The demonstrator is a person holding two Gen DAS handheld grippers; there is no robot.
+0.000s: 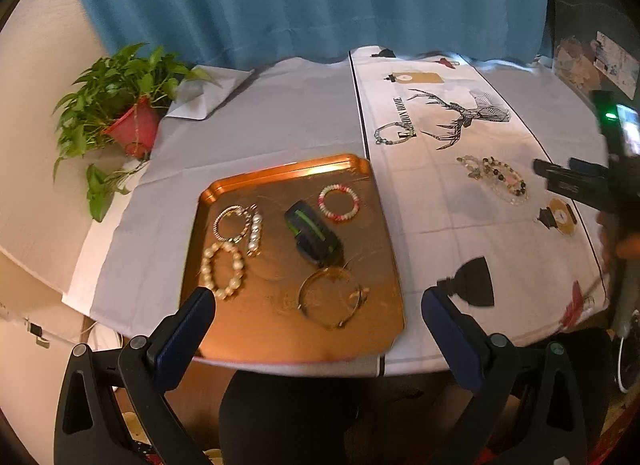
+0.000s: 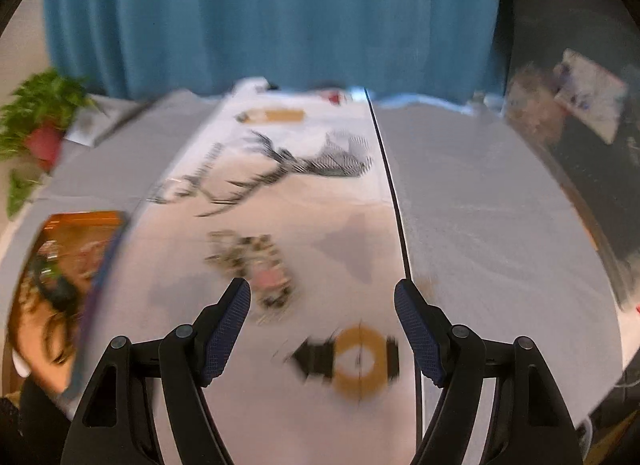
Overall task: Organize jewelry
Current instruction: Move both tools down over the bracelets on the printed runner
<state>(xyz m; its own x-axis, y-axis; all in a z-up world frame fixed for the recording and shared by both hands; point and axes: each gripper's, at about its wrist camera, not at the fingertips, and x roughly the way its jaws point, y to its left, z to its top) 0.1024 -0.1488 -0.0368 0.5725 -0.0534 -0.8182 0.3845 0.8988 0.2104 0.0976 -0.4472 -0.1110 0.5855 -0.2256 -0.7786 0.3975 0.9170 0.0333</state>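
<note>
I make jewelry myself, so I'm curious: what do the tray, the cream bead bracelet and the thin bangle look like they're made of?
The tray looks like polished metal with a copper-orange finish; it mirrors the light. The cream bracelet looks like glossy pearl-type beads, real or imitation I can't tell. The thin bangle looks like gold-toned metal, a slim rigid hoop.

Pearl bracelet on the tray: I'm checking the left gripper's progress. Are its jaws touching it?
Apart. The left wrist view shows the left gripper open, tray surface visible between the pearl bracelet and the nearer jaw.
</note>
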